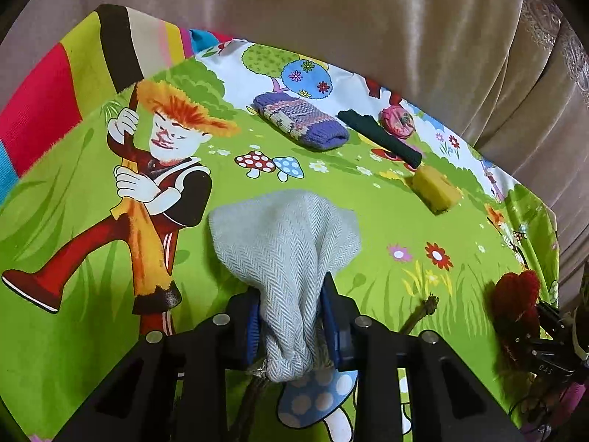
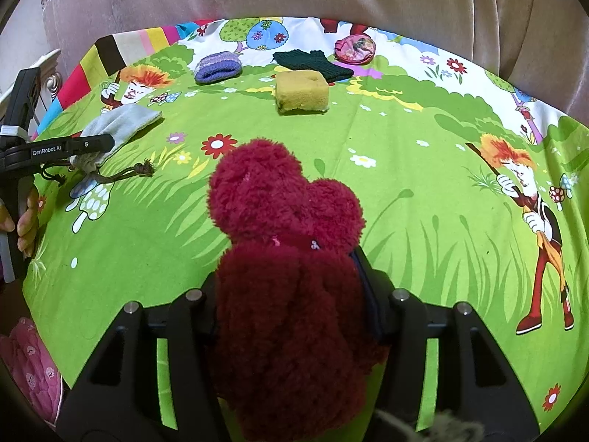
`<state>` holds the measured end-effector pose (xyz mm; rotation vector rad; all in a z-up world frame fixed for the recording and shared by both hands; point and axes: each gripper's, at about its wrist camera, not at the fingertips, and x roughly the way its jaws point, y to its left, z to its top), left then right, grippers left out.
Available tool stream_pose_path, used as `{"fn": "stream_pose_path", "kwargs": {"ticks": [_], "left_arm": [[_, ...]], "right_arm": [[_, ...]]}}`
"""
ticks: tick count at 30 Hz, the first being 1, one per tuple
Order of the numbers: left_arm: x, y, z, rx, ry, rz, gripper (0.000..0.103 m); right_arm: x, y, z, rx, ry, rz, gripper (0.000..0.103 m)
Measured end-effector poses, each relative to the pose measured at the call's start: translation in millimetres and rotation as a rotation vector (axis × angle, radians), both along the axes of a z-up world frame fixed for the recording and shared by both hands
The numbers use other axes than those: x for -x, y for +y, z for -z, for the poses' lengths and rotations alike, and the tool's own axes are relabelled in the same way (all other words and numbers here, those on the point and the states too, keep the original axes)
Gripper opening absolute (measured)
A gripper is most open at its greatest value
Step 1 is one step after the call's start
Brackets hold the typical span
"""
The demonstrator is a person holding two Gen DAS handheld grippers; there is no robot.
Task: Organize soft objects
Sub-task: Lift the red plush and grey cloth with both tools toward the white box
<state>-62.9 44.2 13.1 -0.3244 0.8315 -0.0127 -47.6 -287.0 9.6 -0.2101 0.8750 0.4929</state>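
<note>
I have the left claw [image 1: 292, 316] clenched on the grey pouch [image 1: 285, 235] and the right claw [image 2: 294, 287] gripping the red plush [image 2: 287, 258], while sponge [image 2: 302, 92] and knits wait unsorted.

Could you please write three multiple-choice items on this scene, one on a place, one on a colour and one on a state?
1. The yellow sponge lies:
A. on the cartoon sheet, just in front of the dark green knit
B. inside the grey pouch
C. on the curtain

2. The fluffy item in the right gripper is:
A. blue
B. dark red
C. white

3. The left gripper is:
A. empty
B. out of view
C. closed on the grey pouch

Answers: 1 A, it sits bare on the sheet. 2 B, its pile is crimson. 3 C, the pouch bunches between the blue pads.
</note>
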Motion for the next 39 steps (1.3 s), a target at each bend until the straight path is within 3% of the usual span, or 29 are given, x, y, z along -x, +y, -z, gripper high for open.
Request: {"fn": "stream_pose_path", "kwargs": {"ticks": [5, 7, 9, 11, 16, 25, 28, 30, 32, 33, 35, 36, 37, 39], "left_arm": [[-1, 0, 0, 0.001, 0.000, -0.001, 0.030], [1, -1, -2, -0.028, 0.009, -0.015, 0.029], [13, 0, -7, -0.007, 0.010, -0.028, 0.026], [37, 0, -21, 0.023, -0.033, -0.034, 0.026], [95, 3, -74, -0.027, -0.194, -0.048, 0.025], [158, -8, -154, -0.125, -0.467, -0.065, 0.024], [167, -16, -169, -0.151, -0.525, -0.044, 0.024], [164, -17, -168, -0.164, -0.520, -0.030, 0.025], [160, -7, -161, -0.116, -0.480, -0.026, 0.026], [156, 1, -154, -0.078, -0.429, -0.015, 0.032], [150, 23, -136, -0.022, -0.321, -0.049, 0.056], [150, 29, -128, -0.014, -0.295, -0.074, 0.075], [153, 40, -116, -0.011, -0.258, -0.127, 0.084], [157, 52, -99, -0.019, -0.198, -0.177, 0.085]], "right_arm": [[1, 0, 0, 0.002, -0.001, 0.001, 0.059], [1, 1, -1, 0.008, -0.005, 0.008, 0.055], [5, -2, -5, -0.018, -0.009, 0.062, 0.053], [20, -3, -15, -0.065, -0.038, 0.136, 0.052], [69, 4, -59, -0.204, -0.166, 0.152, 0.052], [135, 25, -136, -0.255, -0.385, 0.087, 0.052], [154, 28, -153, -0.250, -0.448, 0.059, 0.052], [160, 29, -157, -0.241, -0.461, 0.053, 0.052], [159, 28, -154, -0.239, -0.452, 0.054, 0.052], [159, 27, -152, -0.238, -0.445, 0.059, 0.052], [163, 26, -147, -0.237, -0.424, 0.053, 0.052], [164, 25, -145, -0.236, -0.416, 0.048, 0.052], [165, 25, -142, -0.236, -0.410, 0.043, 0.052], [166, 26, -135, -0.235, -0.391, 0.033, 0.052]]}}
